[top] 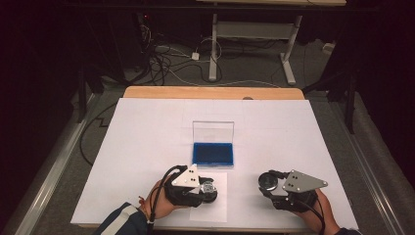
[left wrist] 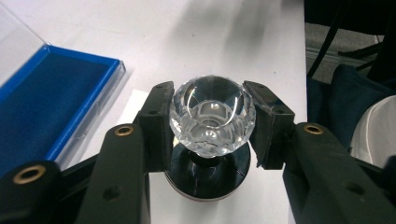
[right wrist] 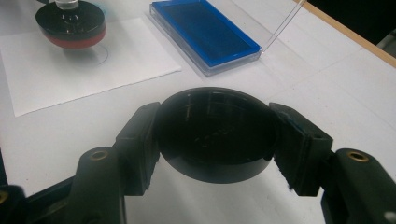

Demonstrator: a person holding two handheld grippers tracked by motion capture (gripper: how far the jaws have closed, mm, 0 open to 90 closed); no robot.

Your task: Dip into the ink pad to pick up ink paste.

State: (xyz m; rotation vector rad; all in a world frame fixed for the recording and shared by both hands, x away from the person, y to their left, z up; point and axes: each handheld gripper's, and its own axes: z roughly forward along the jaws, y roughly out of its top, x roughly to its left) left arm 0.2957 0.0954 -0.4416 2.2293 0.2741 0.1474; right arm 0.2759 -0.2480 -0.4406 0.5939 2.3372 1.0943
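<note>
Slippage is the risk: the faceted crystal knob (left wrist: 213, 115), pinched by the left gripper (left wrist: 211, 121) over its black base (left wrist: 208, 179) (smooth glass), could be dropped, while the black lid (right wrist: 215, 133) is clamped by the right gripper (right wrist: 215, 140).

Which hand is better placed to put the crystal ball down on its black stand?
The left. Its tongs are shut on the crystal ball, directly above the black stand on the paper sheet. The right tongs are busy gripping a black round lid, off to the side.

Open blue case (top: 213, 152) with upright clear lid just beyond the black base (top: 209, 193); bare white tabletop (top: 147, 132) either side.
</note>
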